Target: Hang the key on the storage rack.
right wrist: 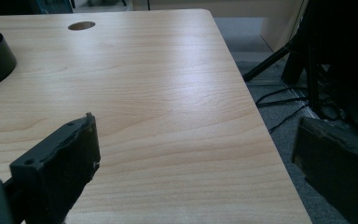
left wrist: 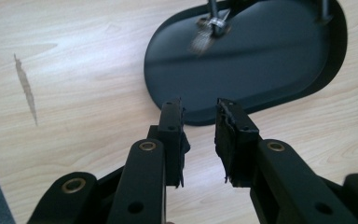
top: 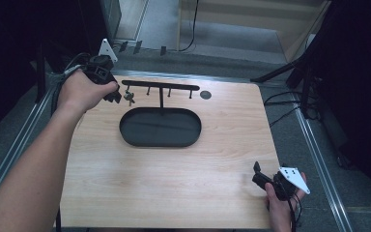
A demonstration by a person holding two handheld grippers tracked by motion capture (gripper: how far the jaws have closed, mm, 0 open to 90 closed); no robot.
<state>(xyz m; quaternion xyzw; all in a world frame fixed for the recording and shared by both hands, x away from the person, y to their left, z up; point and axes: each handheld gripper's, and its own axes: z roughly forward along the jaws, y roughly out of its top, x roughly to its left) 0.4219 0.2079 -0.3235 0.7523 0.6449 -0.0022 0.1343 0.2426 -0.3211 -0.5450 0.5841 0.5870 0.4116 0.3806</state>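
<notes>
We hold the left gripper (top: 113,92), jaws narrowly parted and empty, beside the keys (top: 129,97) hanging from the rack (top: 160,87) near the table's (top: 174,183) far edge. Our right gripper (top: 260,178) rests wide open at the near right corner

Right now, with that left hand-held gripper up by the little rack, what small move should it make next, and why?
Probably ease the left hand-held gripper back from the rack. The keys look to be hanging on the rack's left hook above the black tray, and in the left gripper view the jaws stand apart with nothing between them, so the hanging seems done.
</notes>
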